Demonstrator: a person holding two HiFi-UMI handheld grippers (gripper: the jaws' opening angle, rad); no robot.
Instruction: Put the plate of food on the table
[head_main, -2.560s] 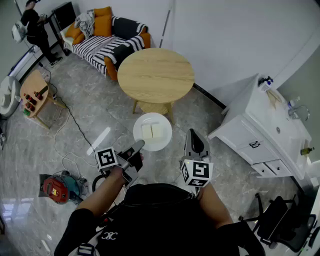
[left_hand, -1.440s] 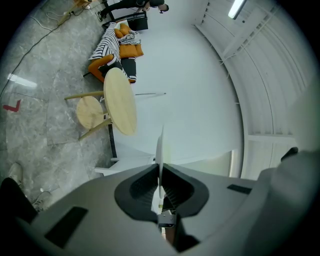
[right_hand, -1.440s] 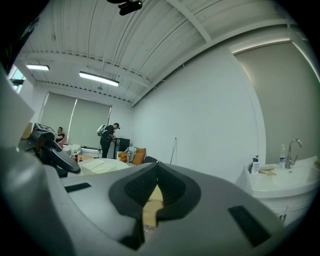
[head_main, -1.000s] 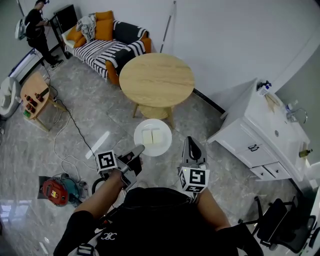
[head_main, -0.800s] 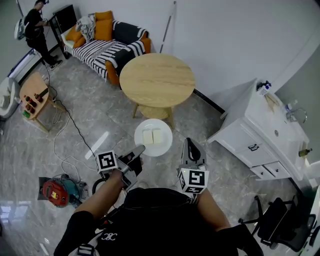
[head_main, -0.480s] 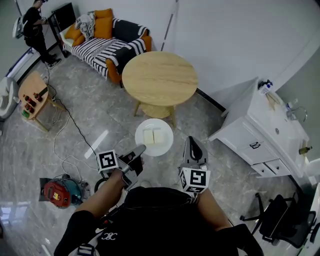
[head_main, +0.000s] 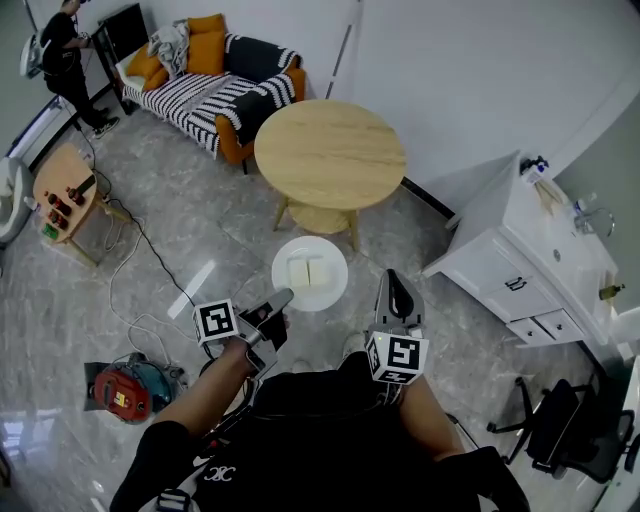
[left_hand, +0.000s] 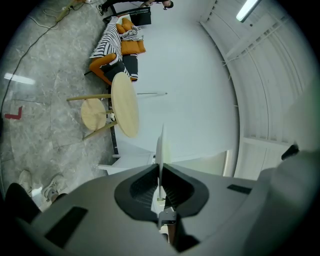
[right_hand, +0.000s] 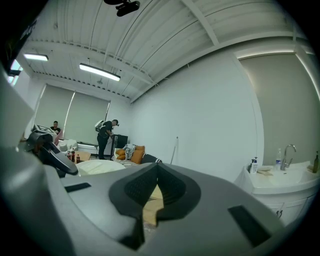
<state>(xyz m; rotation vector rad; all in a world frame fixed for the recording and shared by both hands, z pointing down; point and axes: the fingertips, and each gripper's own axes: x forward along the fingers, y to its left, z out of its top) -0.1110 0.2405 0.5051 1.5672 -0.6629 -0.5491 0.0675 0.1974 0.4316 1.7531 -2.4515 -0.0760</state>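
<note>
Left gripper (left_hand: 160, 167) has its jaws pinched on the near rim of the white plate (left_hand: 161, 142), which shows edge-on in the left gripper view. In the head view the left gripper (head_main: 277, 298) grips the plate (head_main: 330, 291) at its lower-left edge, and the plate lies flat. Two pale blocks of food (head_main: 308, 271) sit side by side at its centre.

Right gripper (right_hand: 156, 164) has its jaw tips pressed together with nothing between them. In the head view the right gripper (head_main: 393, 284) is just right of the plate, not touching it, and points level.

The plate is in the air over the grey marble floor (head_main: 200, 230), just short of the round wooden table (head_main: 330, 155). It overlaps the table's base and legs (head_main: 318, 215) in the head view. In the left gripper view the table (left_hand: 124, 102) is straight ahead of the plate.

Beyond the table is a striped sofa (head_main: 215, 85) with orange cushions, and a person (head_main: 58, 50) stands at the far left. A thin pole (head_main: 345, 45) leans on the white wall. On the left is a small side table (head_main: 60, 185) with bottles. A black cable (head_main: 135, 245) runs across the floor to a red device (head_main: 118, 390). On the right is a white sink cabinet (head_main: 530, 250), close to the table, and a black chair (head_main: 560, 440) stands below it.
</note>
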